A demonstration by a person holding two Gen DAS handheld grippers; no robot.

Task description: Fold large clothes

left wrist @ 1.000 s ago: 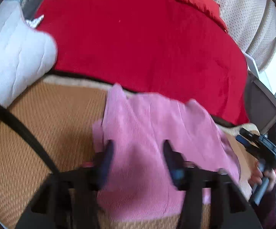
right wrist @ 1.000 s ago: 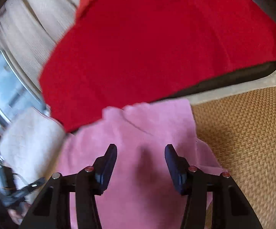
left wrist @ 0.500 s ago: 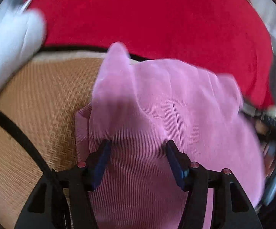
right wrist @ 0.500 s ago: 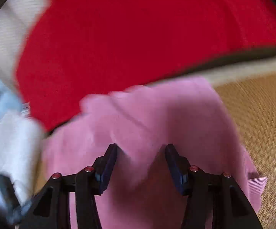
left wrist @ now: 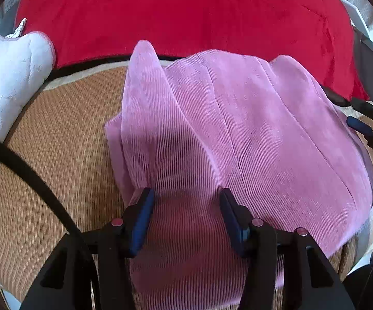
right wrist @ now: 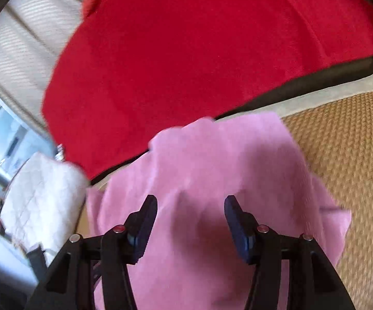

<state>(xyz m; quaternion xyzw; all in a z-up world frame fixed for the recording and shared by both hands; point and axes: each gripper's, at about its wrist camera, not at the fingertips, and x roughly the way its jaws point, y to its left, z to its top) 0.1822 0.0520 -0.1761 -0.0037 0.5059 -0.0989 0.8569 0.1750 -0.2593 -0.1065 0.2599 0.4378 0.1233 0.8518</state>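
A pink ribbed garment [left wrist: 238, 129] lies folded and rumpled on a woven tan mat [left wrist: 57, 134]; one flap stands up at its far left corner. My left gripper [left wrist: 186, 201] is open just above the garment's near edge, nothing between the fingers. In the right wrist view the same pink garment [right wrist: 212, 180] lies below my right gripper [right wrist: 190, 206], which is open and empty over it. The right gripper also shows at the right edge of the left wrist view [left wrist: 367, 129].
A red blanket [left wrist: 186, 13] covers the bed beyond the mat. A white quilted cloth [left wrist: 8, 72] lies at the left of the mat. A black cable [left wrist: 31, 178] crosses the mat. Curtains [right wrist: 18, 38] and a window are off to the side.
Both grippers have moved closer over the pink garment, which now fills more of each view. Both stay open.
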